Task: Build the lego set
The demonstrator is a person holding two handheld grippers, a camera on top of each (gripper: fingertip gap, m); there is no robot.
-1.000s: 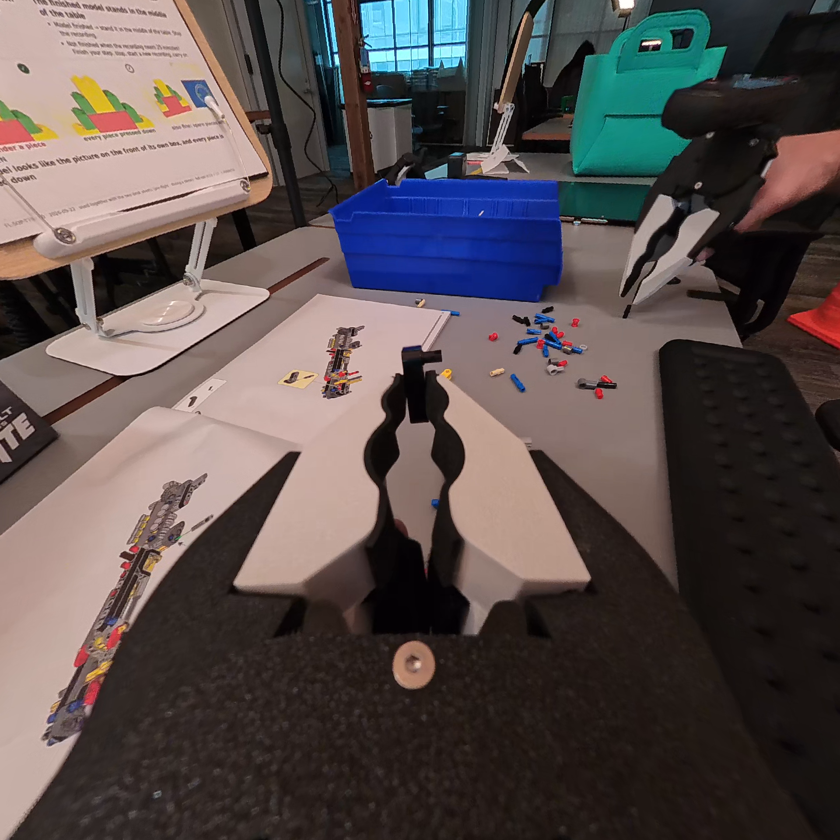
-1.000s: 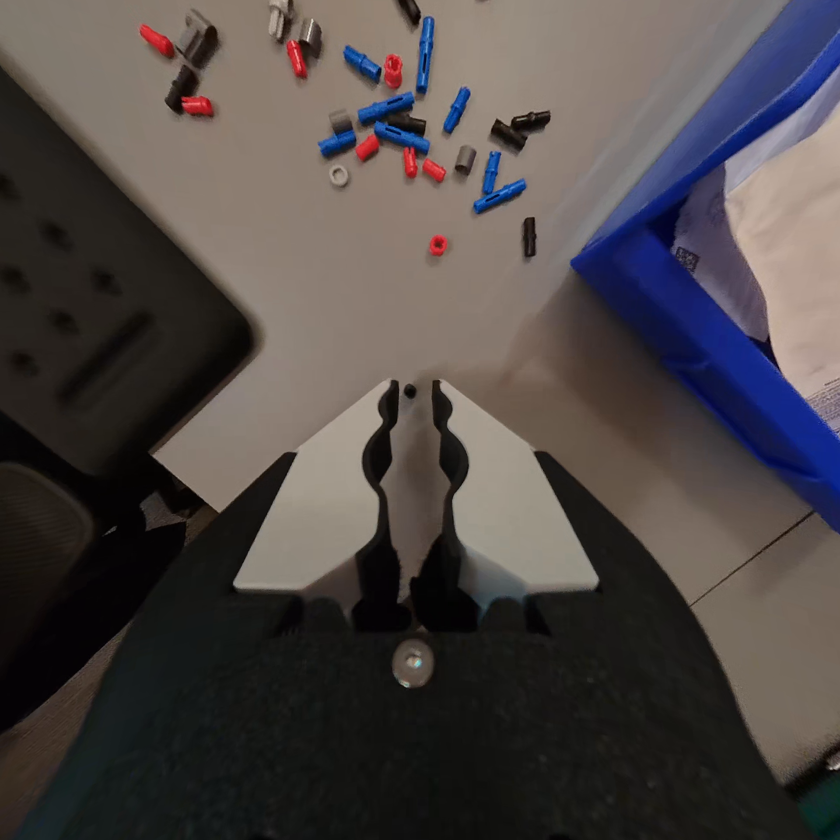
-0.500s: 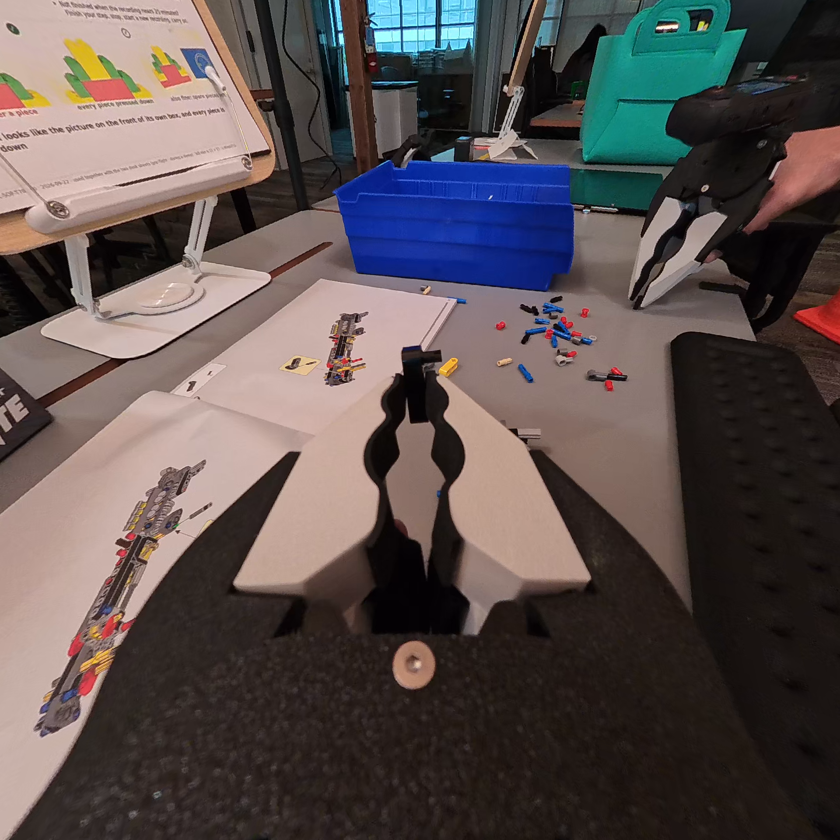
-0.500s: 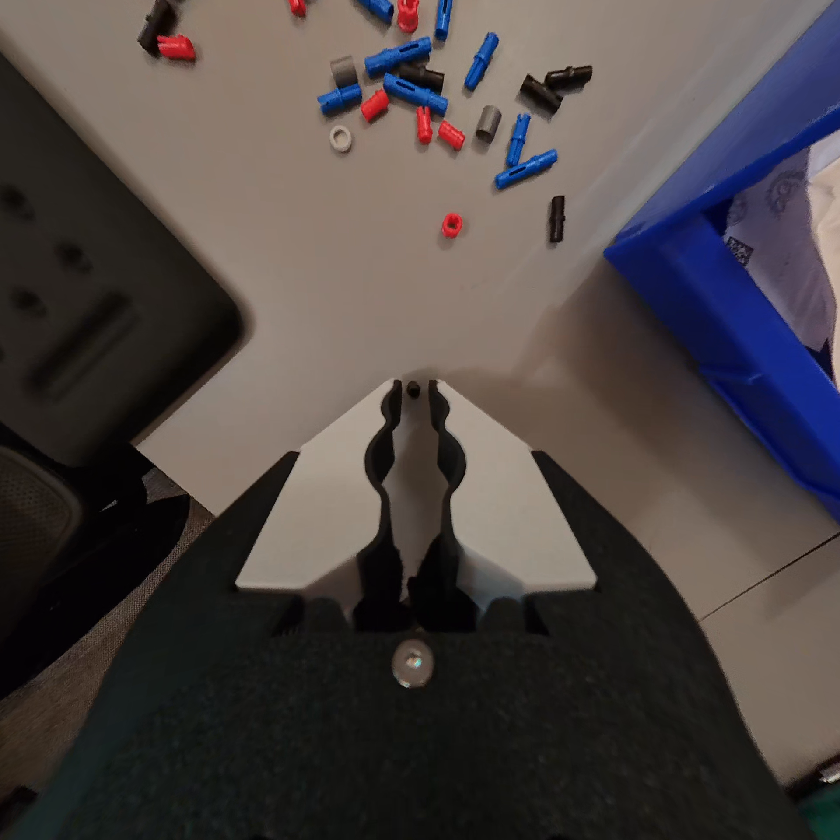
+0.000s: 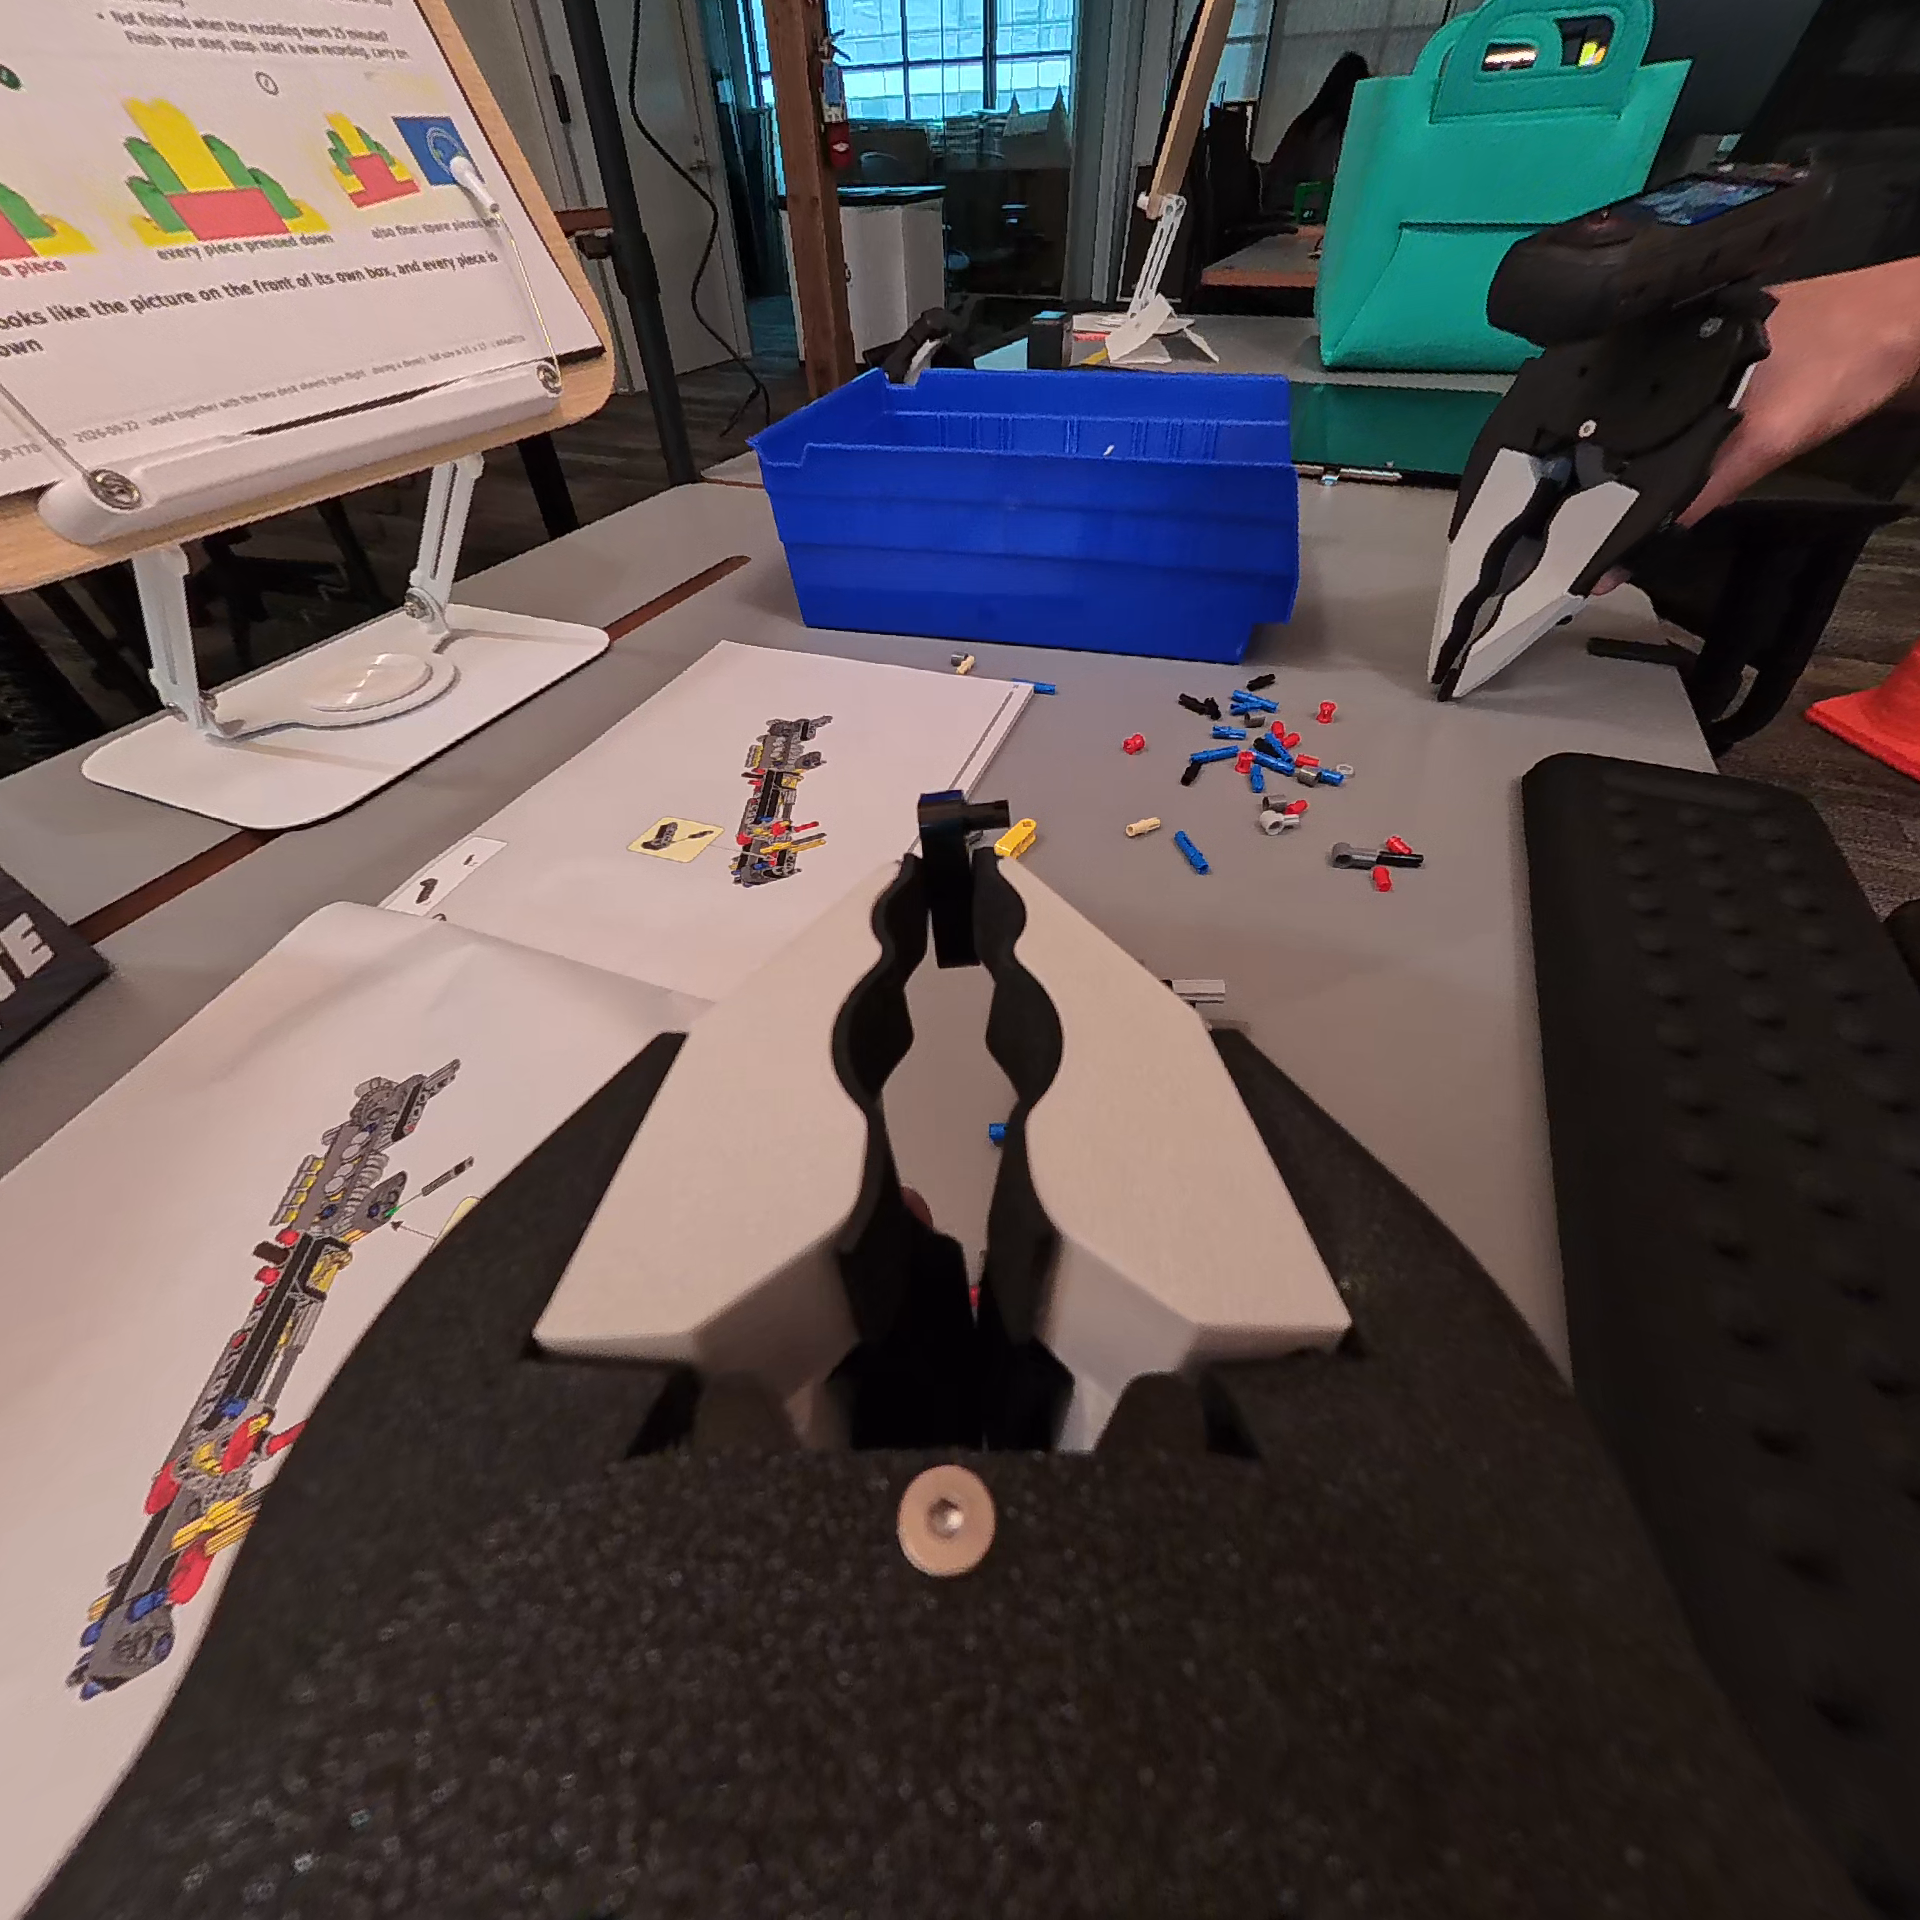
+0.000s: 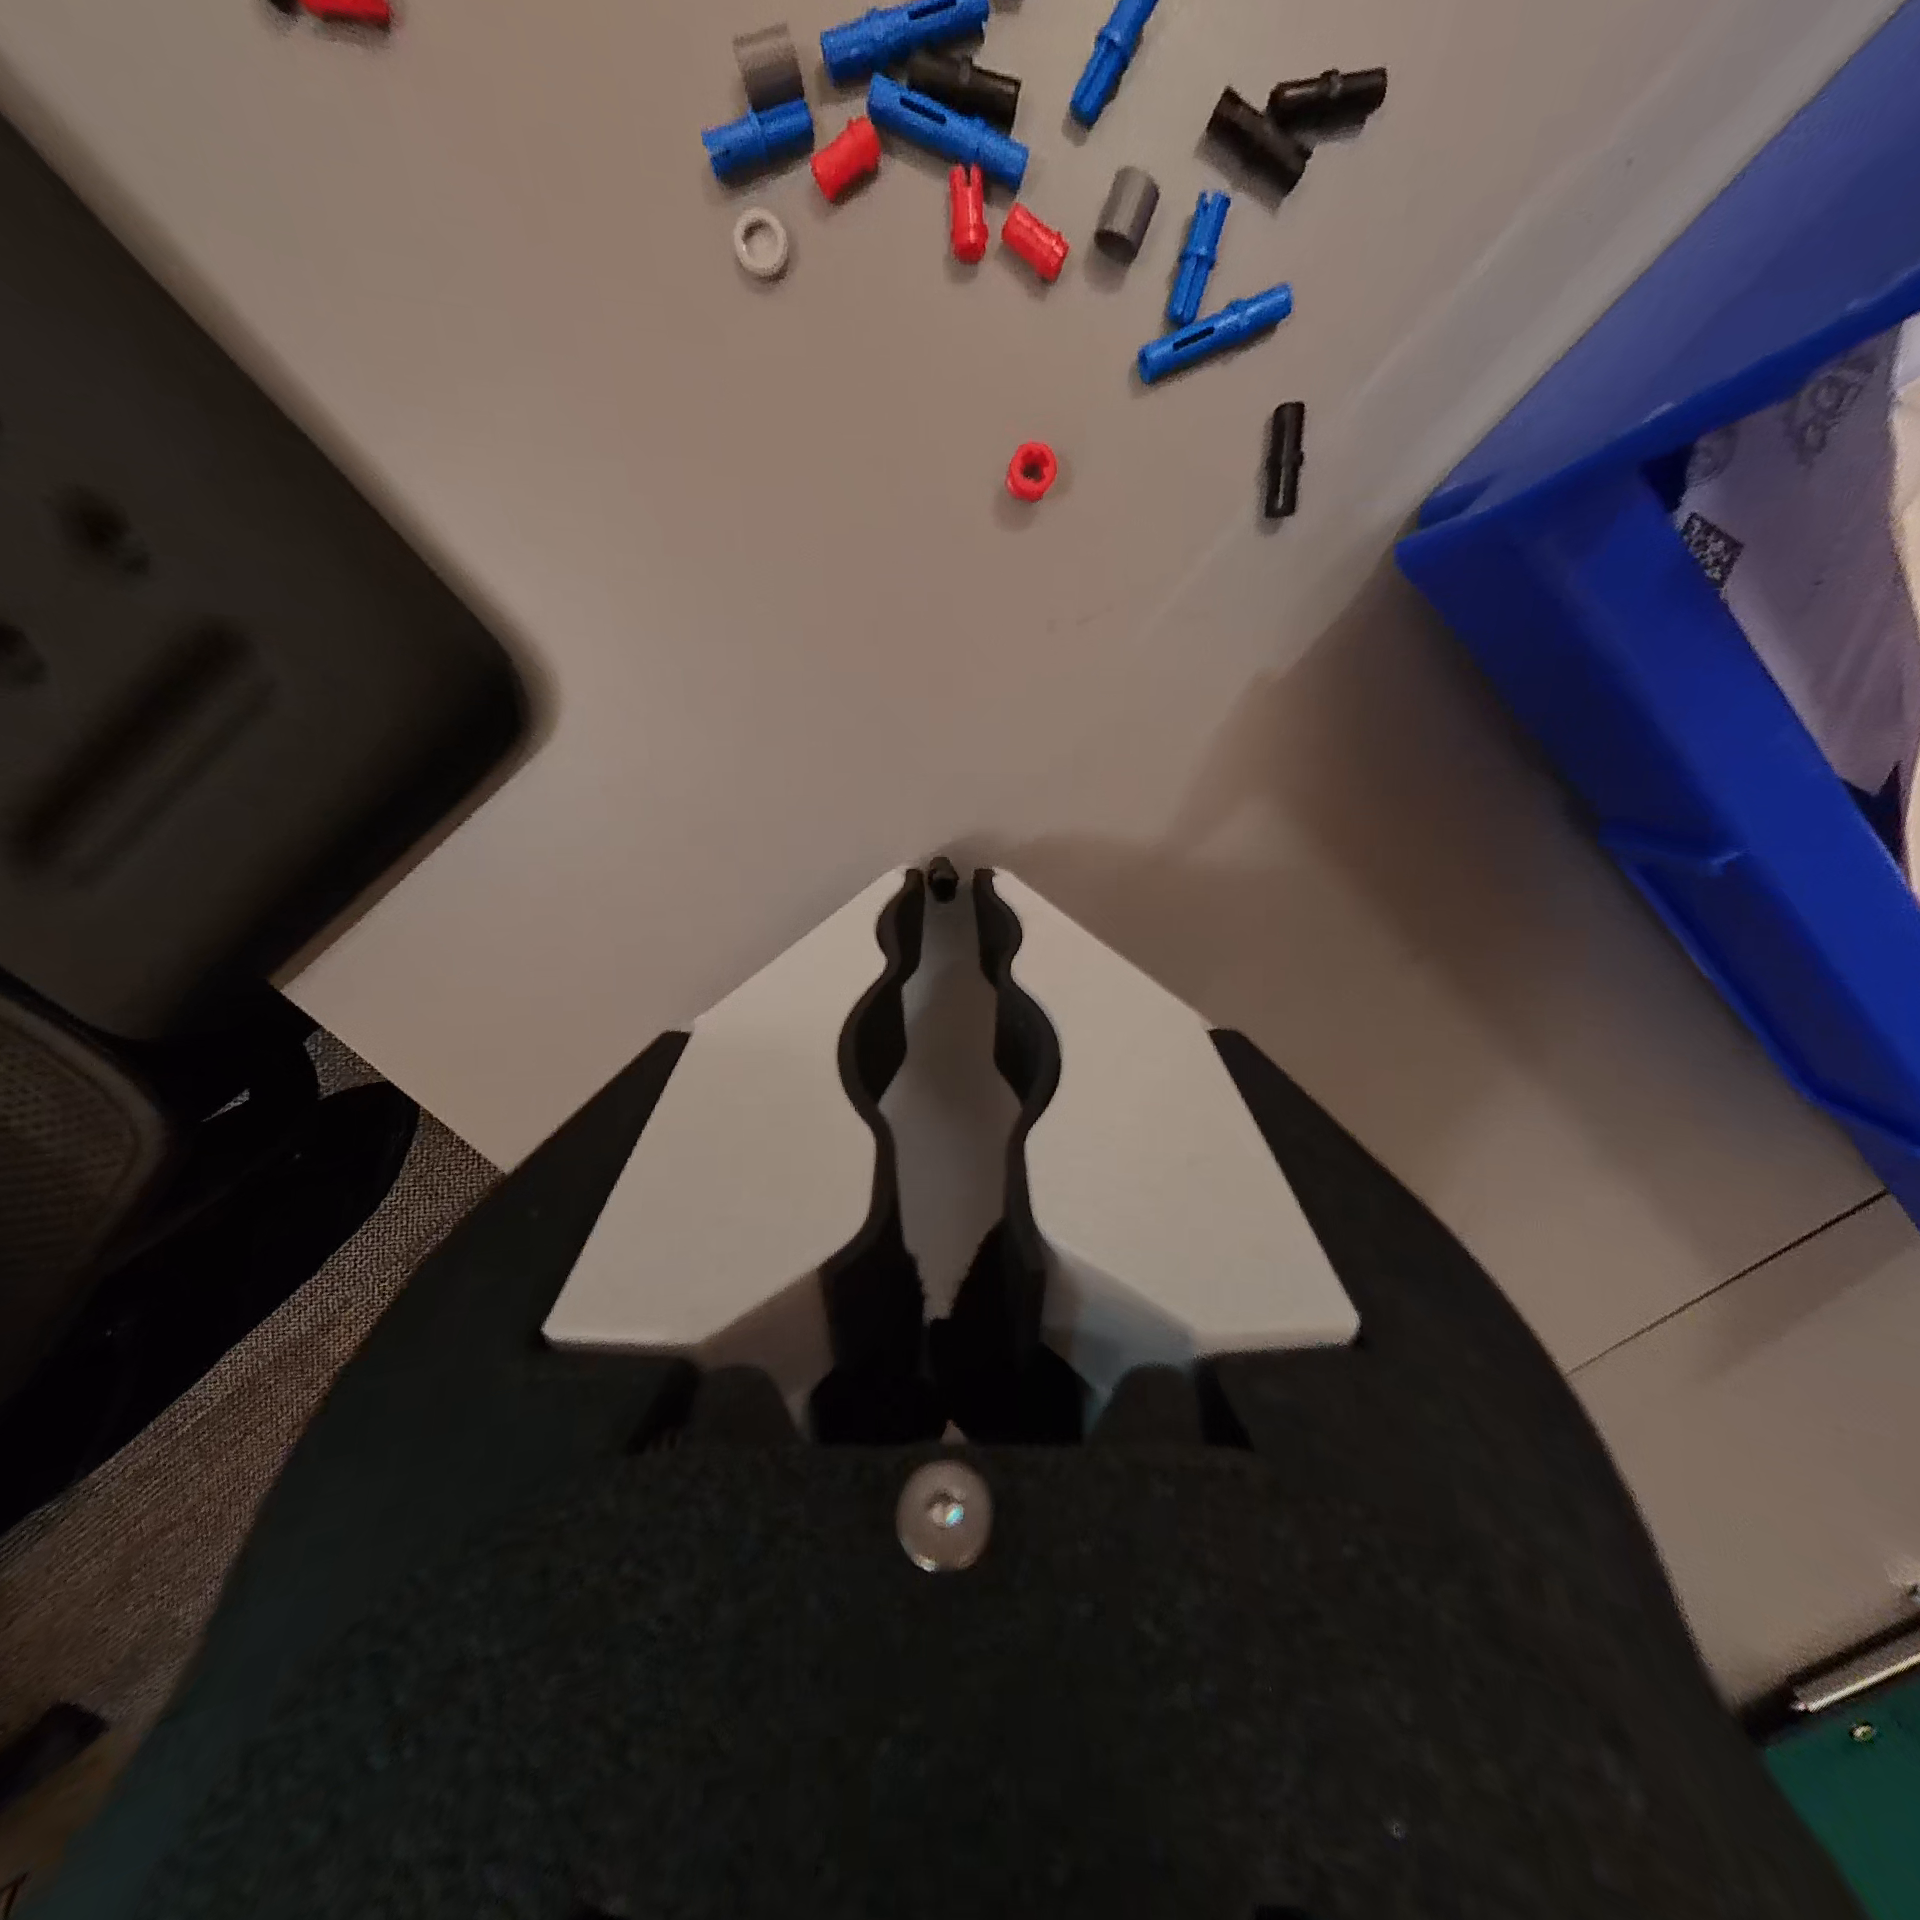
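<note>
The left gripper (image 5: pixel 951 883) is clamped on a small black piece (image 5: pixel 953 883), which stands upright between its tips above the table (image 5: pixel 1351 987), with a short stub pointing right near the top; the right gripper (image 6: pixel 948 883) hovers near the table's corner, beside the blue bin (image 6: pixel 1662 644), its tips drawn close on a tiny black pin (image 6: pixel 941 879), seen end-on; the hold looks slight, and I cannot tell how firm it is. Loose pins (image 6: pixel 966 156), blue, red, black and grey, lie scattered well beyond it; the instruction sheets (image 5: pixel 831 748) lie to the left. Such parts are likely light, stiff and smooth, so they may twist or spring out of the pads; the pin is best taken across its middle, leaving one end free to press in; the black piece by its flat sides, away from its holes.
</note>
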